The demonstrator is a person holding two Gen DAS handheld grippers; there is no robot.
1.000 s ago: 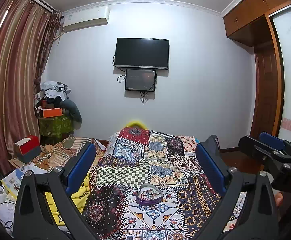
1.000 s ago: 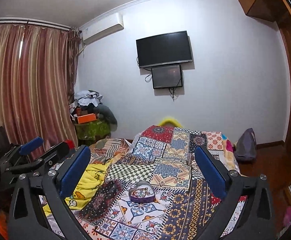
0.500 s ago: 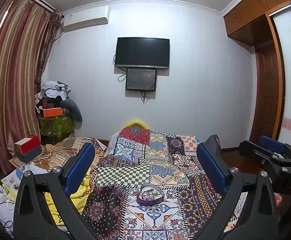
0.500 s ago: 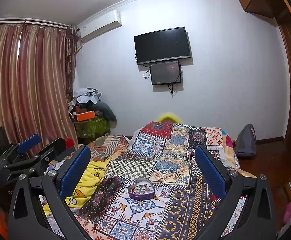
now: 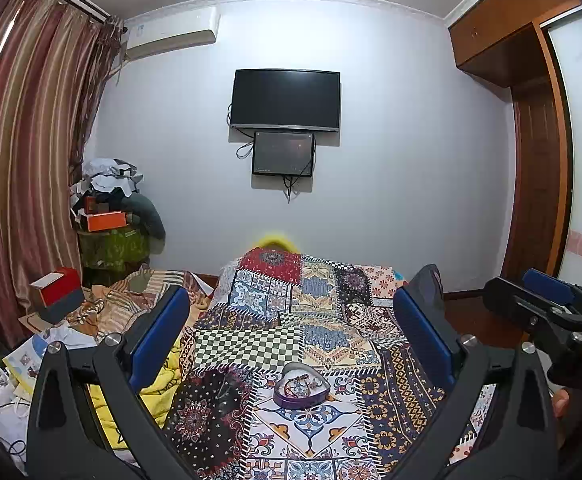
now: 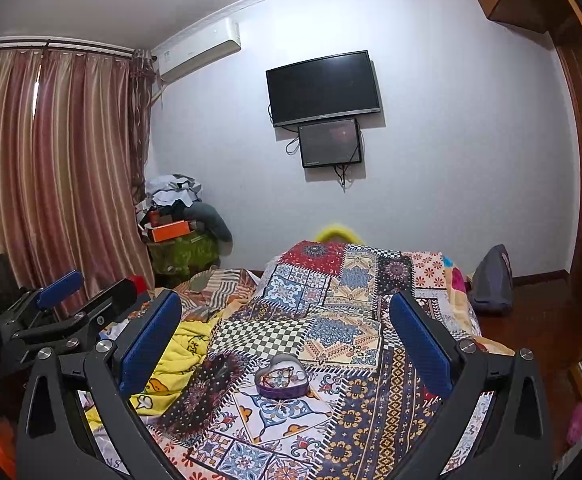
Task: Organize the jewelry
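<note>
- A bedroom: a bed under a patchwork quilt (image 5: 291, 320) fills the foreground, with a pale wall behind it carrying a dark television (image 5: 285, 99).
- The task's thing is a heart-shaped dish (image 5: 301, 385), purple-walled, resting flat on the quilt; small jewelry pieces (image 6: 279, 377) lie tangled inside it, too small to tell apart.
- Since a second ago the dish sits a little higher and nearer in both wrist views, while it keeps the same quilt patch under it; the cameras have shifted, not the dish.
- I judge that as both tools settling their aim on the dish. Whether the pieces inside are waiting to be sorted or have already been gathered there, the pictures do not settle.
- The left gripper (image 5: 291, 340) hovers above and on the near side of the dish, jaws spread wide and empty, so the dish shows between the blue pads.
- The right gripper (image 6: 287, 340) hangs likewise on the near side of the dish, jaws wide apart, holding nothing.
- Each tool shows at the edge of the other's view, so they flank the dish, one on each side, both well clear of it.
- Left of the dish, yellow bedding (image 6: 179, 356) lies bunched beside the quilt.
</note>
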